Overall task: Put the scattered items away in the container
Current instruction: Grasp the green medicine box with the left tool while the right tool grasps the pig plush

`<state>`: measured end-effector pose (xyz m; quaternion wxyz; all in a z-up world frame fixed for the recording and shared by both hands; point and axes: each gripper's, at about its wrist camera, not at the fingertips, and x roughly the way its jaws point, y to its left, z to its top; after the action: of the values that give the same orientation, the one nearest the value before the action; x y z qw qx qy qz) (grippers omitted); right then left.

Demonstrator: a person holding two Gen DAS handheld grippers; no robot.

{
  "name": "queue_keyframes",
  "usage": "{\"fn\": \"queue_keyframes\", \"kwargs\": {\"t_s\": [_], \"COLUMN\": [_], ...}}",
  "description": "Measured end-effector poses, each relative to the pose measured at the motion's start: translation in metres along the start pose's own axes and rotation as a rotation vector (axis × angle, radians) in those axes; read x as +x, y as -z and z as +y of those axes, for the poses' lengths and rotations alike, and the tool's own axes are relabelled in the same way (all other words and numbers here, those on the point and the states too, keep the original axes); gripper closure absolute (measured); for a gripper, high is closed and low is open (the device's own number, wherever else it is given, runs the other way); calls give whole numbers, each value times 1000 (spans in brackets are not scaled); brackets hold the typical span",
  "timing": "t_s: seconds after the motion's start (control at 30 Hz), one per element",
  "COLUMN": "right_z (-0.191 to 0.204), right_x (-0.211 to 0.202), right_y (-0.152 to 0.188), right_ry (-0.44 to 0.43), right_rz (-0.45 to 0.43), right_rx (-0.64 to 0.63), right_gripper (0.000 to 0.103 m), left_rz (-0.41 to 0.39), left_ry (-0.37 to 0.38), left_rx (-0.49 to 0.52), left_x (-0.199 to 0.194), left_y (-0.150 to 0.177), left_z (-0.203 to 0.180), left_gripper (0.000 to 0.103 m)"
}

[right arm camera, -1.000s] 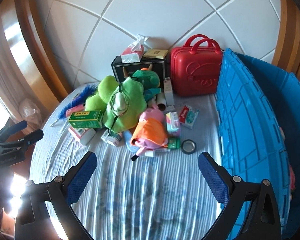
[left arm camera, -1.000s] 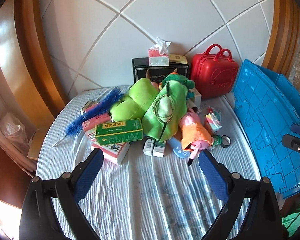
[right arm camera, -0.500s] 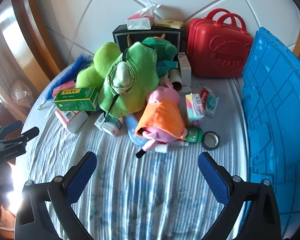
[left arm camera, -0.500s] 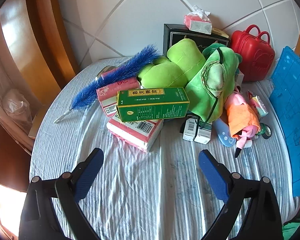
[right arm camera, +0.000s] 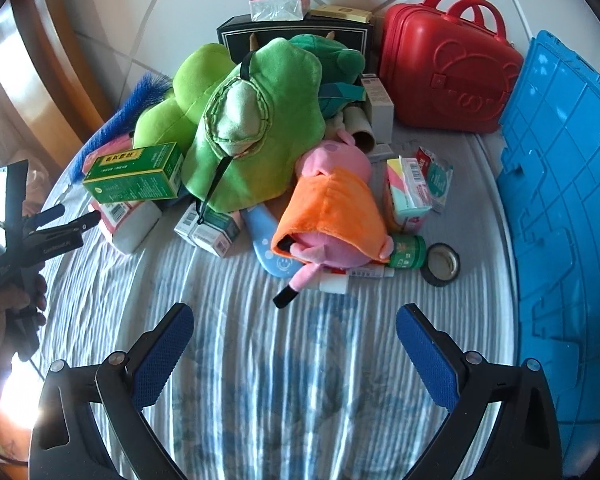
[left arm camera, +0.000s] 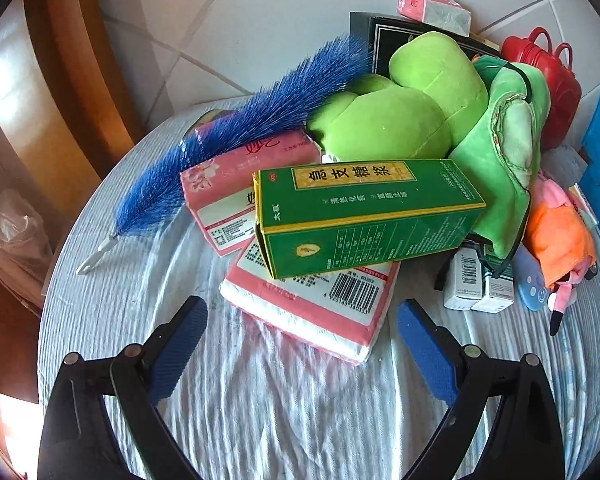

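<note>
A heap of items lies on the striped cloth. A green medicine box rests on pink tissue packs. My left gripper is open, its fingers straddling the near corner of the lower tissue pack. It also shows at the left of the right wrist view. Behind lie a blue feather and a green plush. A pink pig plush in orange lies before my right gripper, which is open and empty. The blue crate stands at the right.
A red toy suitcase and a black box with a tissue pack on top stand at the back by the wall. Small boxes, a tape roll, a green jar and packets lie around the pig.
My left gripper has moved forward and down toward the green box and tissue packs. My right gripper has moved closer to the pig plush. Both stay open.
</note>
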<state>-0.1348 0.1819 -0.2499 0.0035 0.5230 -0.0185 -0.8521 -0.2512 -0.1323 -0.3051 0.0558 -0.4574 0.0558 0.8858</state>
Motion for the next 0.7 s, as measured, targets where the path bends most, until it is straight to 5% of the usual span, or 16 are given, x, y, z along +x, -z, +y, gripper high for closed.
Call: {"fn": "queue_keyframes", "kwargs": {"t_s": [0.37,0.57,0.7], "right_z": [-9,-20,-26], "right_x": [16,36,54], "right_y": [-4,-2,-9], "right_ry": [31,55,69], "right_rz": [16,46,50], "right_rx": [9,28,30], "right_gripper": [0,0,0], "left_rz": [-65,-14,-32], "left_ry": [123,185,207], "left_rx": [549,614,570], "left_x": [37,56,46], "left_y": [-45,-52,-48], "left_z": [-39,-56,-58], "left_gripper": [5,5,18]}}
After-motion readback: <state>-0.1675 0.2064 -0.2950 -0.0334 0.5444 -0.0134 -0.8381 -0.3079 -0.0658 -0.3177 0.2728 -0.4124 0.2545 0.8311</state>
